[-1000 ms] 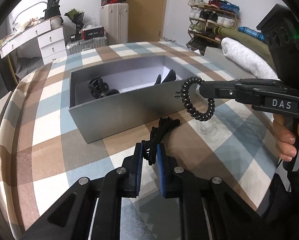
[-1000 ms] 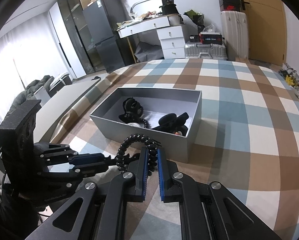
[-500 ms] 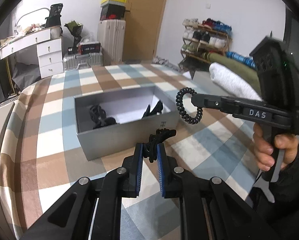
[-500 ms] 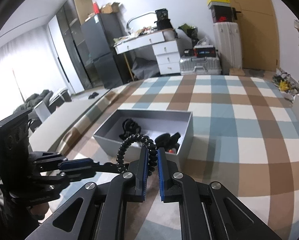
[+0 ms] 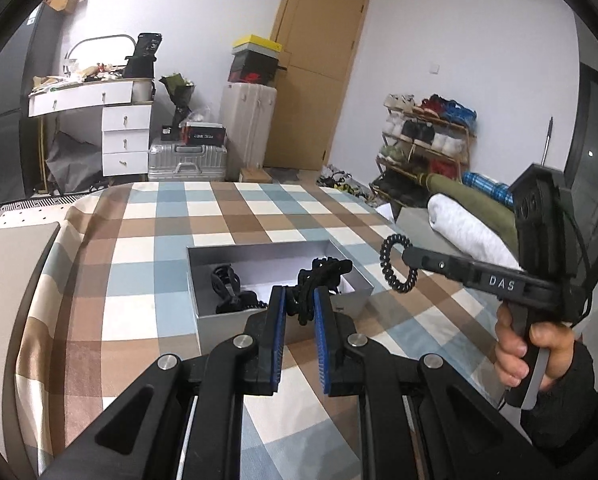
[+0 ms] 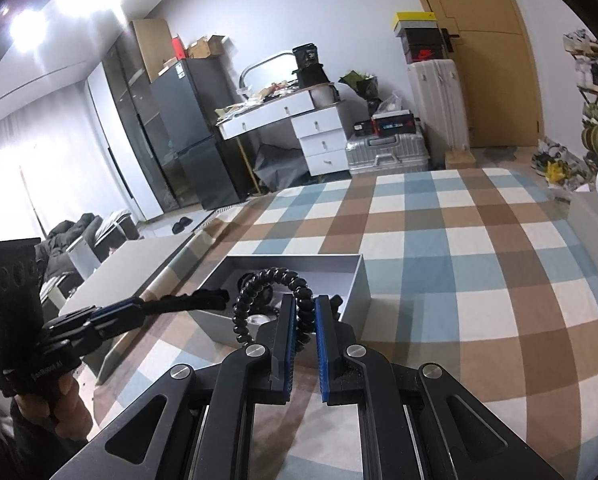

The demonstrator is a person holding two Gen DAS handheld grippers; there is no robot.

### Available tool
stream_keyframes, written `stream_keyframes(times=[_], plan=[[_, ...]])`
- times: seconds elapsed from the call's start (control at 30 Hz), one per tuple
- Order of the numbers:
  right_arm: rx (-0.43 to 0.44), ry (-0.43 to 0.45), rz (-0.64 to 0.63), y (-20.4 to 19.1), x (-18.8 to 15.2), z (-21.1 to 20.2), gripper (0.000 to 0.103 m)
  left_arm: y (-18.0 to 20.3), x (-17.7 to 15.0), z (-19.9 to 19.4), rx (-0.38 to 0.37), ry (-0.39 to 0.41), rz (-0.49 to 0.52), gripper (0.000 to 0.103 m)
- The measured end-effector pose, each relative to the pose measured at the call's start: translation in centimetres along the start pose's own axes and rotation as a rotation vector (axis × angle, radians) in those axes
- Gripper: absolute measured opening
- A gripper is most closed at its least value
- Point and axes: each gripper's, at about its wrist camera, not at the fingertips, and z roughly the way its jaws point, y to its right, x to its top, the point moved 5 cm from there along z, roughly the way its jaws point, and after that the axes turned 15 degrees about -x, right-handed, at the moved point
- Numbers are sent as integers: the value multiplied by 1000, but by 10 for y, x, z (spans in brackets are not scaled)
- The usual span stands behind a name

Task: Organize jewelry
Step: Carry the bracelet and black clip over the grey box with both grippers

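In the left wrist view, the left gripper [image 5: 300,312] is clenched on a black knotted fabric hair tie [image 5: 319,280], which sticks up past its blue pads. It hangs above the near wall of the open grey rectangular cardboard box [image 5: 283,322], apparently so the tie can be let fall inside. The box sits on the bed's blue, brown and cream checked bedspread [image 5: 147,272] and already holds black hair clips [image 5: 227,288]. To the right, the right gripper [image 5: 409,258] carries a black spiral coil hair tie [image 5: 397,264], lifted clear of the bed beside the box.

In the right wrist view, the coil tie [image 6: 275,300] is pinched between the right gripper's [image 6: 301,316] pads, looping up over the box [image 6: 355,300]. The left gripper [image 6: 139,308] reaches in from the left, its tie [image 6: 191,300] pointing toward the box.
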Motion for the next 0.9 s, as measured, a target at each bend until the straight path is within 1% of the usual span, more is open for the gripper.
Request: stream_keyframes(times=[0.1, 0.27, 0.63, 0.9], plan=[[0, -5, 4, 1, 0, 4, 9, -7, 2, 4, 1, 10, -23, 9], [-10, -16, 28, 4, 2, 12, 9, -17, 5, 14, 16, 3, -46, 9], [-30, -37, 57, 7, 6, 26, 9, -27, 13, 35, 62, -21, -38, 9], [-14, -58, 56, -1, 8, 36, 9, -33, 13, 44, 78, -49, -42, 9]])
